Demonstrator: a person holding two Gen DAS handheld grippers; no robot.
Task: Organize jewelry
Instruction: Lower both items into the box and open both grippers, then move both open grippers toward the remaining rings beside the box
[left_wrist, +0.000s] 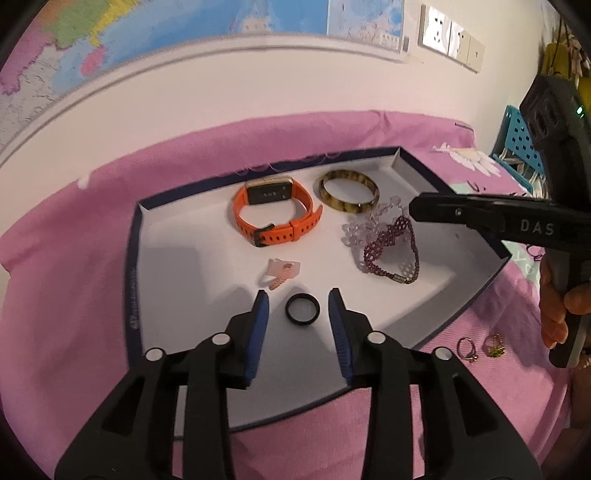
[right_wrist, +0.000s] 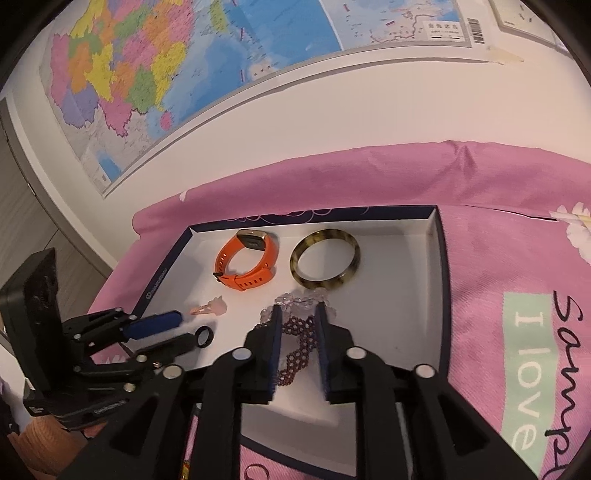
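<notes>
A white tray with a dark blue rim (left_wrist: 177, 229) (right_wrist: 406, 295) holds an orange watch (left_wrist: 275, 214) (right_wrist: 245, 258), a tortoiseshell bangle (left_wrist: 349, 190) (right_wrist: 325, 256), a clear bead bracelet (left_wrist: 364, 225) (right_wrist: 304, 297), a purple bead bracelet (left_wrist: 391, 247) (right_wrist: 297, 343), a pink hair clip (left_wrist: 282, 273) (right_wrist: 210, 306) and a black ring (left_wrist: 303, 309) (right_wrist: 203, 336). My left gripper (left_wrist: 299, 301) (right_wrist: 184, 328) is open, its fingers either side of the ring. My right gripper (right_wrist: 298, 314) (left_wrist: 415, 208) is open just above the purple bracelet.
Two small rings (left_wrist: 467, 349) (left_wrist: 495, 345) lie on the pink cloth (left_wrist: 74, 258) right of the tray. A wall with a map (right_wrist: 166, 74) stands behind. A teal perforated rack (left_wrist: 521, 147) is at far right.
</notes>
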